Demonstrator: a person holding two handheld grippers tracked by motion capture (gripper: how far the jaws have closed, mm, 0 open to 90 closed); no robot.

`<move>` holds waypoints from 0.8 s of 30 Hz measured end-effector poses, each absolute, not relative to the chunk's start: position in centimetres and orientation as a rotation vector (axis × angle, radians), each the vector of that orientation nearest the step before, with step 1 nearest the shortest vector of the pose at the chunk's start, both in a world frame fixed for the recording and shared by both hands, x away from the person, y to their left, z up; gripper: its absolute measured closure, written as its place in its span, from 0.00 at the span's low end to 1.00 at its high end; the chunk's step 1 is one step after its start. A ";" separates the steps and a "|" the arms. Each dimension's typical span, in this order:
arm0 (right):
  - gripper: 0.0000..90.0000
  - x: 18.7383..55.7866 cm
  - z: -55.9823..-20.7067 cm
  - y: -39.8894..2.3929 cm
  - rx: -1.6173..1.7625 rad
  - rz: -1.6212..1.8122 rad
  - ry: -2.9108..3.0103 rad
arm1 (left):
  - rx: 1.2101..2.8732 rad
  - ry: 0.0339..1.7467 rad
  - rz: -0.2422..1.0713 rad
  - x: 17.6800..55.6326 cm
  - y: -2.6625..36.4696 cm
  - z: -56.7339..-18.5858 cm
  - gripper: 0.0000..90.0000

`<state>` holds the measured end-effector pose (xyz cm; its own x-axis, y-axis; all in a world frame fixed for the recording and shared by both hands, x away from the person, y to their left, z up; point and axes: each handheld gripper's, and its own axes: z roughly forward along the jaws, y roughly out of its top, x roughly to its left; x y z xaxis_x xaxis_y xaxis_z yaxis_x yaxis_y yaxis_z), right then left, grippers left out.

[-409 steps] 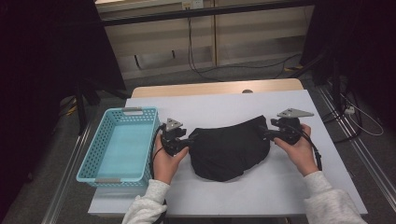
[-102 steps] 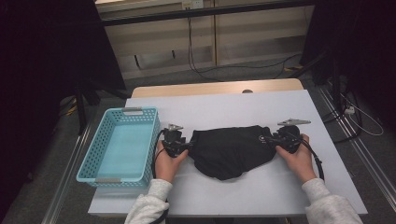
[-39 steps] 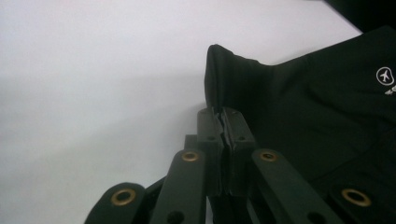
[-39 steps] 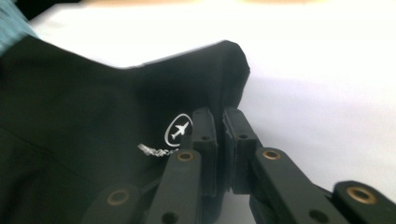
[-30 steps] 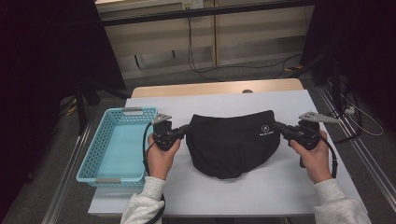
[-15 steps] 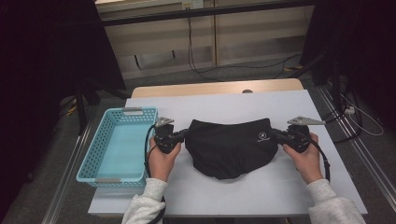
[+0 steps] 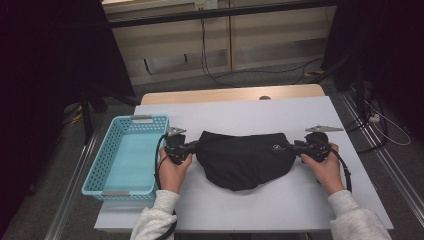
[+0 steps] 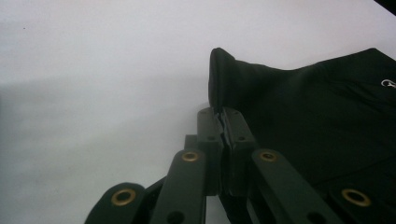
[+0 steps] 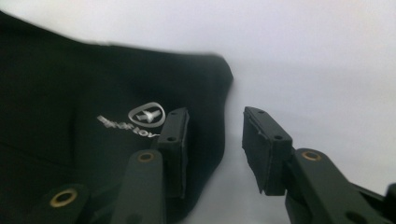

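White table [image 7: 260, 200], black garment [image 7: 242, 157], small white logo [image 9: 146, 113], lettering unreadable.

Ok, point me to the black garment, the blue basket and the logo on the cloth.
black garment [image 7: 242, 160], high view, middle of the cloth.
blue basket [image 7: 92, 186], high view, near left rim.
logo [image 9: 146, 114], right gripper view, the round white emblem.

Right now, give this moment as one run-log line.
left gripper: shut on black garment | right gripper: jaws just opening, garment released | blue basket: empty

A light blue plastic basket [image 7: 125, 155] sits at the left edge of the white table [image 7: 280, 115]; cables [image 7: 215, 60] trail across the floor beyond.
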<state>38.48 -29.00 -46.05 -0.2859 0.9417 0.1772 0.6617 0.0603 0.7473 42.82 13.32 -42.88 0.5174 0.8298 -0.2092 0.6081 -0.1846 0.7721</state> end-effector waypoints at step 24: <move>0.96 37.0 -43.1 -29.6 1.489 1.307 1.846 | 1.808 1.137 0.298 42.4 13.7 -41.5 0.97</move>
<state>36.97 -29.65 -43.13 -0.3307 0.9179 0.2193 0.5119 -0.0208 0.8588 42.36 13.68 -41.48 0.5388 0.8016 -0.2591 0.5712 -0.1215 0.8118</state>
